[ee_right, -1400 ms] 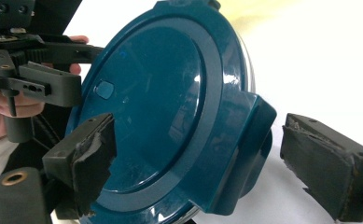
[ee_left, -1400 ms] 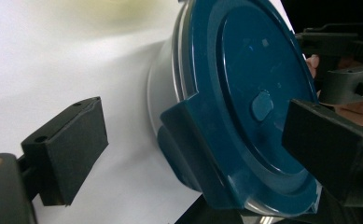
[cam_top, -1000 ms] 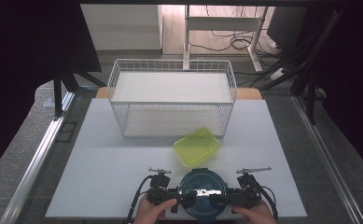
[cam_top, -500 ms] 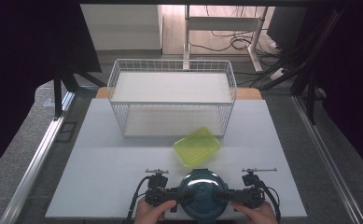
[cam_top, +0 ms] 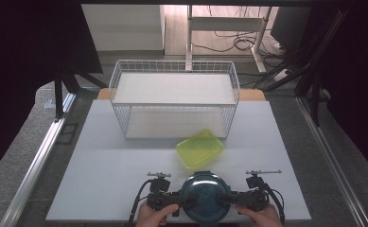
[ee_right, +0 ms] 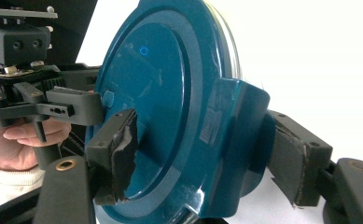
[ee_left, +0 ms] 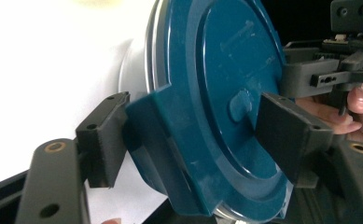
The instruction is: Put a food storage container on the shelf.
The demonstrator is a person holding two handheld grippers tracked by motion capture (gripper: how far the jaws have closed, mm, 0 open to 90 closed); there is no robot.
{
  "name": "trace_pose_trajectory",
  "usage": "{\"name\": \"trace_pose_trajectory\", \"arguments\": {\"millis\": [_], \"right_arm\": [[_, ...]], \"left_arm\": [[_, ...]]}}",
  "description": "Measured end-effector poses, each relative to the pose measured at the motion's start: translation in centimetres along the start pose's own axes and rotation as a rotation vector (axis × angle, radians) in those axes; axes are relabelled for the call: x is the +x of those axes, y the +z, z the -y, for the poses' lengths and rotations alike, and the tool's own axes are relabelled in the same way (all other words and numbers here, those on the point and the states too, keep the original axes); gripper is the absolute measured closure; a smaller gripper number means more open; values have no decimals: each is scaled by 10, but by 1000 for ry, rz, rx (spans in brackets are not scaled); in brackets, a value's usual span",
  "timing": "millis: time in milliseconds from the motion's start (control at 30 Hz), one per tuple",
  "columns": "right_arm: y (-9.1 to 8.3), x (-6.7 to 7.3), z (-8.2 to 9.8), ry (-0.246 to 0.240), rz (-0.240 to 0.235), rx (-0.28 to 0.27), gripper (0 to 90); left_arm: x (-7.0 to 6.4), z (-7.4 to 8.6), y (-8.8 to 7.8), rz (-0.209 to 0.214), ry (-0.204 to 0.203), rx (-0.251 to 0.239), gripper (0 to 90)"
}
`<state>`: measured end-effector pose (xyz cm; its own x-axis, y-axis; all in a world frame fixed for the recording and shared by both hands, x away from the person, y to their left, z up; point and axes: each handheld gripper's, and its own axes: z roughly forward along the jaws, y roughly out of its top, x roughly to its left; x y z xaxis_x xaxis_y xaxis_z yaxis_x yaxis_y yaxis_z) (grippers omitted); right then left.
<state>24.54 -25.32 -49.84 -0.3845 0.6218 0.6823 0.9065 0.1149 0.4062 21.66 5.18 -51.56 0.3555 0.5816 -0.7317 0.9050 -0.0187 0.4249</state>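
White matte tabletop [cam_top: 101,175]; both claws [cam_top: 172,201] [cam_top: 240,199] pinch round glossy blue plastic lid [cam_top: 204,196].

A white wire basket [cam_top: 174,101] stands at the far part of the white surface [cam_top: 101,170]. Just in front of its right corner lies a yellow-green container [cam_top: 199,149], a little turned. Behind the surface there is a white desk frame [cam_top: 226,23] with black cables [cam_top: 240,45] on the floor.
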Motion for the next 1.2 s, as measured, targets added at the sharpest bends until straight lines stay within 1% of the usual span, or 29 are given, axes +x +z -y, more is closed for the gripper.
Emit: {"name": "trace_pose_trajectory", "arguments": {"millis": [33, 67, 133, 200, 300, 367, 500, 667, 733, 800, 900, 1100, 1200], "right_arm": [[0, 0, 0, 0, 0, 0, 299], [0, -1, 0, 4, -4, 1, 300], [0, -1, 0, 9, -7, 3, 302], [-1, -1, 0, 8, -8, 5, 304], [-1, -1, 0, 10, -4, 4, 304], [-1, 1, 0, 4, 5, 5, 307], [-3, 6, 1, -15, 21, -8, 324], [-5, 12, 4, -17, 40, -32, 337], [-6, 13, 4, -18, 44, -34, 340], [-7, 15, 5, -18, 51, -57, 352], [-9, 16, 4, -19, 55, -63, 358], [-9, 22, 2, -35, 76, -76, 363], [-11, 25, 0, -50, 85, -82, 365]], "left_arm": [[0, 0, 0, 0, 0, 0, 254], [1, 1, 2, 11, -16, 9, 240], [2, 2, 2, 17, -19, 11, 236], [2, 1, 1, 19, -26, 12, 249], [2, 1, -1, 12, -35, -4, 276], [2, 2, -2, 11, -43, -5, 285], [-2, 5, -5, -1, -49, -17, 299], [-3, 6, -7, 4, -63, -32, 322], [-3, 6, -7, 3, -60, -33, 327], [-5, 6, -9, 0, -59, -42, 334], [-5, 6, -10, 1, -57, -44, 342], [-6, 5, -12, 1, -55, -45, 350], [-8, 5, -13, -3, -42, -40, 356]]}}
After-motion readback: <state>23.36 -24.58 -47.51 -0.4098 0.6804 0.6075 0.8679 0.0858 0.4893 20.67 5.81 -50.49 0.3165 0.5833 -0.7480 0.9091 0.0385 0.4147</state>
